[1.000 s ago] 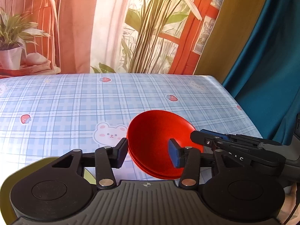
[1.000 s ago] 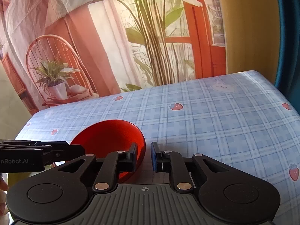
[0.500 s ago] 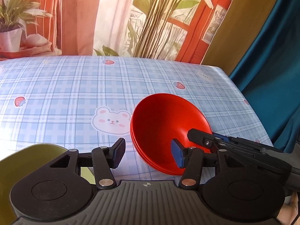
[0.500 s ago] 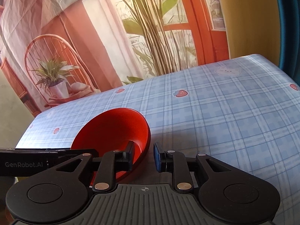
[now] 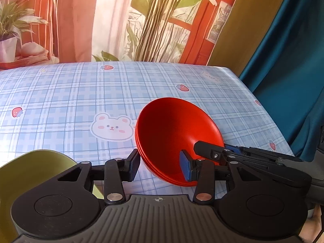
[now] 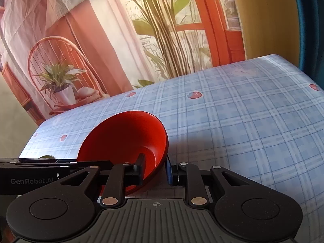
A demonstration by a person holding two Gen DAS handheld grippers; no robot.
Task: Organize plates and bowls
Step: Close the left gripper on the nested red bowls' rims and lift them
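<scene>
Blue-checked cloth with bears and strawberries covers the desk (image 5: 60, 101). On it a stack of red bowls (image 5: 178, 133) is tilted up on edge. The right gripper (image 6: 155, 172) has its jaws nearly closed, pinching the stack's rim. The left gripper (image 5: 160, 165) has jaws wide apart, holding nothing, beside the stack. An olive-green bowl (image 5: 30, 168) sits near left.

Left gripper (image 5: 160, 165) gapes around the tilted red bowls' (image 5: 174, 133) near rim; right gripper (image 5: 226, 151) pinches their right edge.
</scene>
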